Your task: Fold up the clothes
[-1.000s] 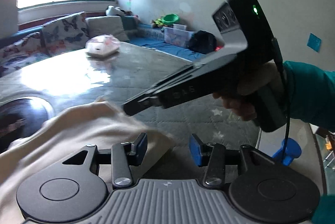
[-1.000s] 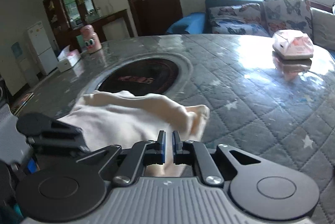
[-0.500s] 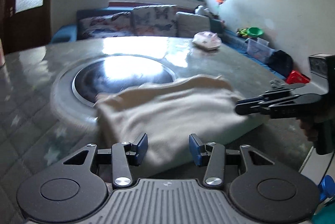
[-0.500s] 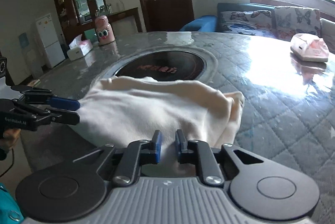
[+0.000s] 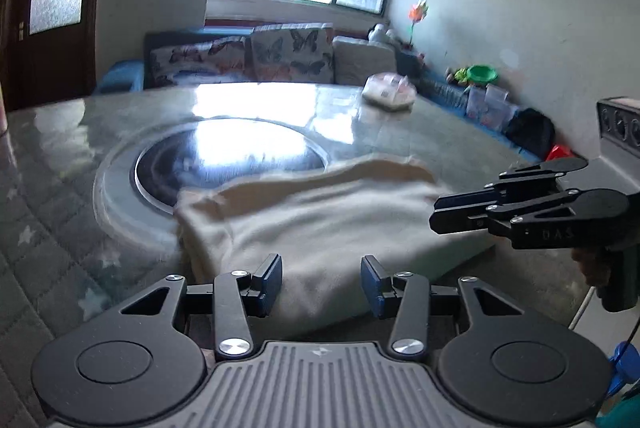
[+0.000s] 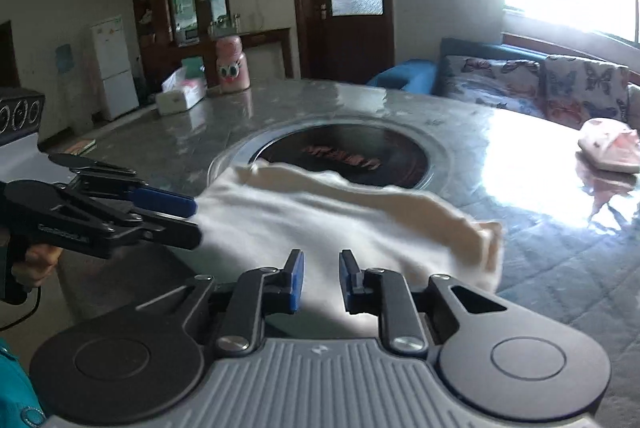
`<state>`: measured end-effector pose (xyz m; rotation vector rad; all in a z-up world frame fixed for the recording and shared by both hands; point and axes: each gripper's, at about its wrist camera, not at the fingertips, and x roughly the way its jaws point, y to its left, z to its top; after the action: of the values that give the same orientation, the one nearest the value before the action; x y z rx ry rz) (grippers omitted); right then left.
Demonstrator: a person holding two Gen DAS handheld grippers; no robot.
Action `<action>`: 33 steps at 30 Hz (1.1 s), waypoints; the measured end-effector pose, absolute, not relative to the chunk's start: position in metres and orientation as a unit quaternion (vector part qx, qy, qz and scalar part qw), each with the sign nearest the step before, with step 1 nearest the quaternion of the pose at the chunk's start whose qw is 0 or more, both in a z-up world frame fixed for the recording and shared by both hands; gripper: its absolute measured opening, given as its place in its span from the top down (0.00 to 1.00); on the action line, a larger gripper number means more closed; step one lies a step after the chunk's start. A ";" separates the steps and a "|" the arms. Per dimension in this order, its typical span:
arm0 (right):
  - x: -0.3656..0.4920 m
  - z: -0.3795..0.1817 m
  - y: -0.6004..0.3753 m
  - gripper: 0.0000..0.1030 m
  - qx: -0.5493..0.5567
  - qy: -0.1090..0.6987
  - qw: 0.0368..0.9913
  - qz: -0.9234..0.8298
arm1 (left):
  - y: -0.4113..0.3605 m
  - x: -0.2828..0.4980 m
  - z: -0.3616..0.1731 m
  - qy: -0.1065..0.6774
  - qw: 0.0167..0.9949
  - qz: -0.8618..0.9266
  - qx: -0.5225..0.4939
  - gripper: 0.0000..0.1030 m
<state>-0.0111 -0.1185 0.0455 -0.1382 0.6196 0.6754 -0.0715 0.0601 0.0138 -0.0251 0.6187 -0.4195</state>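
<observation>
A cream garment lies folded in a thick rectangle at the near edge of the quilted grey table, its far edge overlapping the round dark inset. My left gripper is open just short of the garment's near edge, with nothing between its blue pads. In the right wrist view the same garment lies ahead of my right gripper, which is open and empty. Each gripper shows in the other's view: the right gripper beside the garment's right end, the left gripper at its left end.
A pink and white packet sits far right on the table. A tissue box and a pink bottle stand at the far left edge. A butterfly-print sofa runs behind the table. A teal sleeve is at the lower left.
The right gripper went from shut to open and drew back from the garment. The left gripper swung round to face the table and the garment, staying open.
</observation>
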 end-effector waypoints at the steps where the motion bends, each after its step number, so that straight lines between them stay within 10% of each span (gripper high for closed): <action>1: -0.012 0.041 -0.117 0.82 -0.072 0.303 0.893 0.325 | 0.062 -0.074 0.011 0.302 0.931 -0.204 -0.011 0.55; 33: 0.023 0.062 -0.102 0.80 -0.088 0.314 0.875 0.358 | 0.020 -0.066 0.012 0.269 0.924 -0.269 0.022 0.58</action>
<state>0.0229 -0.1016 0.0624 -0.1830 0.6563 0.7472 -0.0660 0.0201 0.0121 0.0458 0.5526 -0.5526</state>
